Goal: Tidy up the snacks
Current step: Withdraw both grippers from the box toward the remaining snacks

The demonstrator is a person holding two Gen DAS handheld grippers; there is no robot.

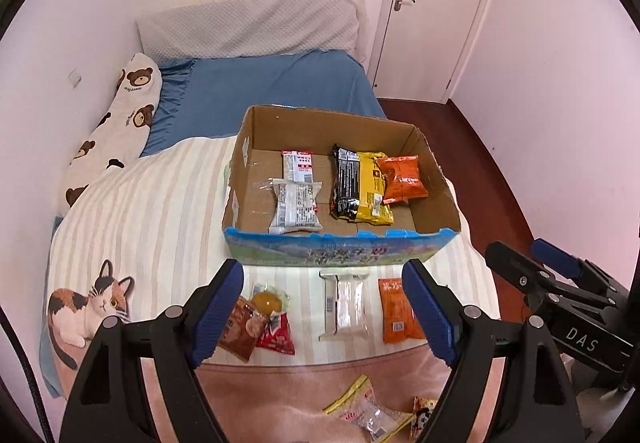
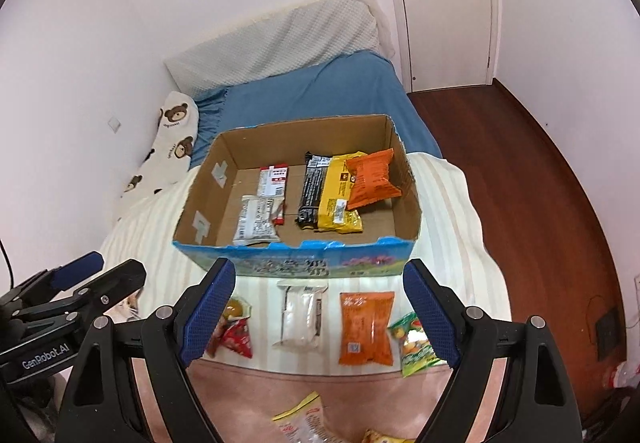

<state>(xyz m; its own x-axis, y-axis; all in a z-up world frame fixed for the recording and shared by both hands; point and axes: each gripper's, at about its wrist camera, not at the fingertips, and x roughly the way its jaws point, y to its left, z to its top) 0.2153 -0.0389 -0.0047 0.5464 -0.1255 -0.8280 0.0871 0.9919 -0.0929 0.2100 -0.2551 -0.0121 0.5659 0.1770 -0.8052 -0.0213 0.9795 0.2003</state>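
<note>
An open cardboard box (image 1: 434, 183) (image 2: 412, 199) sits on the bed and holds several snack packs: white ones (image 1: 296, 203) on the left, black, yellow (image 2: 340, 191) and orange ones (image 1: 402, 179) on the right. In front of it lie loose snacks: a clear white pack (image 1: 346, 305) (image 2: 300, 317), an orange pack (image 2: 366, 327) (image 1: 396, 313), a green pack (image 2: 414, 343), red and brown packs (image 1: 260, 327) (image 2: 234, 335). My left gripper (image 1: 324, 313) is open and empty above them. My right gripper (image 2: 316, 313) is open and empty too.
More wrapped snacks (image 1: 368, 411) (image 2: 304, 423) lie on the pink blanket strip nearest me. A bear-print pillow (image 1: 120, 115) lies left by the wall. Wooden floor (image 2: 520, 183) and a closed door (image 2: 444, 3) are to the right of the bed.
</note>
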